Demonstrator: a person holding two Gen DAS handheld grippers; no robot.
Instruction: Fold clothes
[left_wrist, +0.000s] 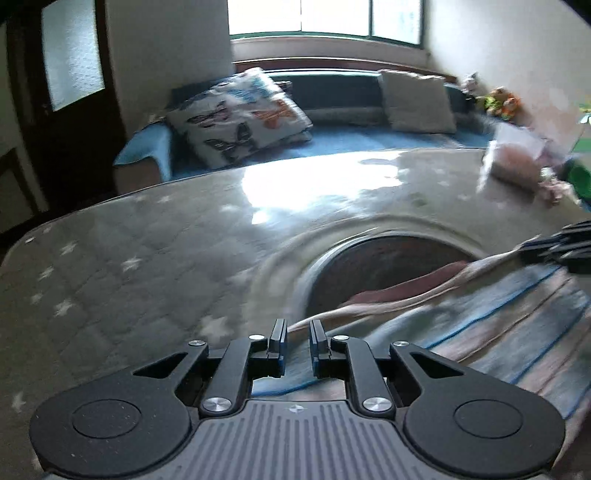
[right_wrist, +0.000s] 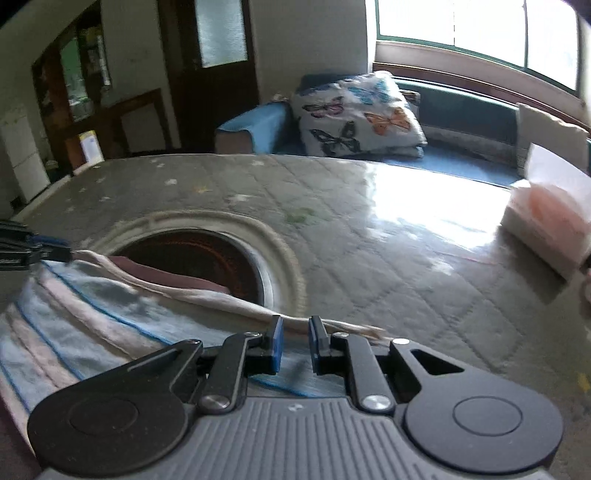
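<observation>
Both grippers are down low over the quilted table cover (right_wrist: 388, 236), each angled forward and downward onto the same striped cloth (left_wrist: 498, 354) – pink and pale blue bands with thin blue lines. The left gripper (left_wrist: 298, 345) has its jaws nearly together with a narrow gap showing; the cloth's edge runs just ahead of and under its tips, but whether the pads actually pinch fabric cannot be told. The right gripper (right_wrist: 296, 343) looks the same: jaws close, slim gap, the cloth's hem passing right at the tips, grip unclear. The cloth stretches between the two, off to the right of the left gripper and to the left of the right one – likely held by two corners of one edge so it stays taut for a fold. Just beyond both sets of tips lies the round dark opening (right_wrist: 199, 258) in the table cover, partly draped by the cloth's far edge. Well ahead sits the butterfly cushion (right_wrist: 358, 114) on the sofa
</observation>
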